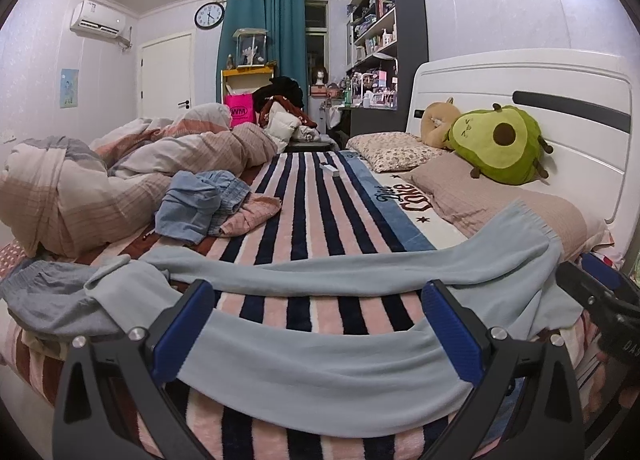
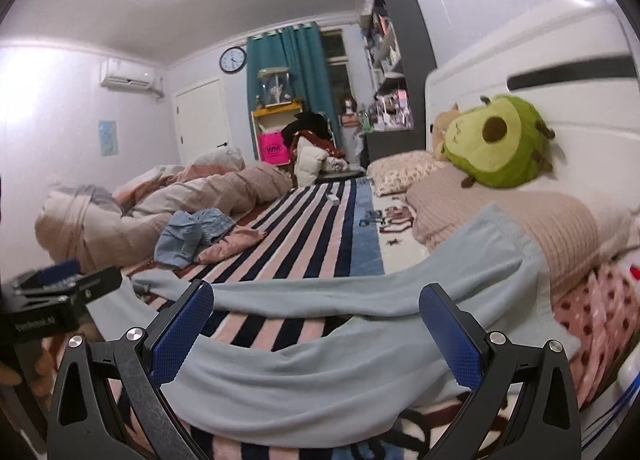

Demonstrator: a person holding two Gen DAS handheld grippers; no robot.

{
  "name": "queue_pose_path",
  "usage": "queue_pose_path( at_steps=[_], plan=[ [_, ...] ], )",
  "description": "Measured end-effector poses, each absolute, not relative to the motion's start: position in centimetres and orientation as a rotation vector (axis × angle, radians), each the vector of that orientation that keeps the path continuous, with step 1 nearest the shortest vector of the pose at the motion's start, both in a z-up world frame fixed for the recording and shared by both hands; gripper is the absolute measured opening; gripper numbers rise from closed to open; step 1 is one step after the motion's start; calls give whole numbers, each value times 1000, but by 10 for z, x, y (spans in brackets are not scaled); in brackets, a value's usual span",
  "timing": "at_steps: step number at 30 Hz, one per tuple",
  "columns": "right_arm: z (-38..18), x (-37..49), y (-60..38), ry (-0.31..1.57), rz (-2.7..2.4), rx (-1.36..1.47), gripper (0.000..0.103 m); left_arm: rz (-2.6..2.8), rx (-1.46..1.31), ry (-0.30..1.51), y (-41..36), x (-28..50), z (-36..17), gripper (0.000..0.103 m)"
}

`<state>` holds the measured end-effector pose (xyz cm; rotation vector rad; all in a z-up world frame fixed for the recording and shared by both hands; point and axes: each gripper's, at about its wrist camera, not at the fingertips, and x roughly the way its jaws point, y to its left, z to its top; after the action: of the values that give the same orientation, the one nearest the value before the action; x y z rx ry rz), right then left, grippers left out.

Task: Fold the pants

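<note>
Pale blue pants (image 1: 320, 372) lie spread sideways on the striped blanket (image 1: 304, 220), two legs parted with a strip of blanket between them; the waistband (image 1: 532, 220) rests against a pillow at right. My left gripper (image 1: 318, 296) is open, its blue pads straddling the near leg. The right wrist view shows the same pants (image 2: 312, 376), and my right gripper (image 2: 316, 296) is open over the near leg too, close to the waist end. The left gripper's body (image 2: 52, 300) shows at the left edge of that view, and the right one (image 1: 600, 300) at the right edge of the left view.
A crumpled denim garment (image 1: 200, 204) on a pink cloth lies mid-bed. A bunched duvet (image 1: 120, 172) fills the left side. Pillows and an avocado plush (image 1: 496, 140) sit by the white headboard (image 1: 560, 92). A grey garment (image 1: 52, 300) lies near left. Shelves and clutter stand behind.
</note>
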<state>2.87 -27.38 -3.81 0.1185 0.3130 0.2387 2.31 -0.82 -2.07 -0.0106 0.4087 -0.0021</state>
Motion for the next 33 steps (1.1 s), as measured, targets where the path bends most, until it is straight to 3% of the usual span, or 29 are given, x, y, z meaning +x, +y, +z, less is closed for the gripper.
queue_pose_path(
  at_steps=[5, 14, 15, 17, 19, 25, 30, 33],
  plan=[
    [-49, 37, -306, 368, 175, 93, 103, 4, 1, 415, -1, 30, -35, 102],
    [-123, 51, -416, 566, 36, 283, 102, 56, -190, 659, 73, 58, -106, 102],
    [-132, 52, -426, 588, 31, 313, 100, 54, -224, 676, 80, 60, -114, 102],
    [-145, 56, -442, 615, 33, 354, 81, 62, -262, 687, 87, 59, -126, 102],
    [-155, 61, -449, 641, 60, 390, 71, 70, -296, 693, 93, 58, -135, 102],
    [-169, 71, -458, 654, 53, 437, 69, 49, -351, 715, 102, 71, -150, 102],
    [-161, 73, -455, 672, -40, 422, 59, 8, -397, 726, 101, 91, -153, 83],
    [-165, 70, -452, 709, -56, 394, 59, 4, -379, 735, 99, 101, -151, 56]
  ],
)
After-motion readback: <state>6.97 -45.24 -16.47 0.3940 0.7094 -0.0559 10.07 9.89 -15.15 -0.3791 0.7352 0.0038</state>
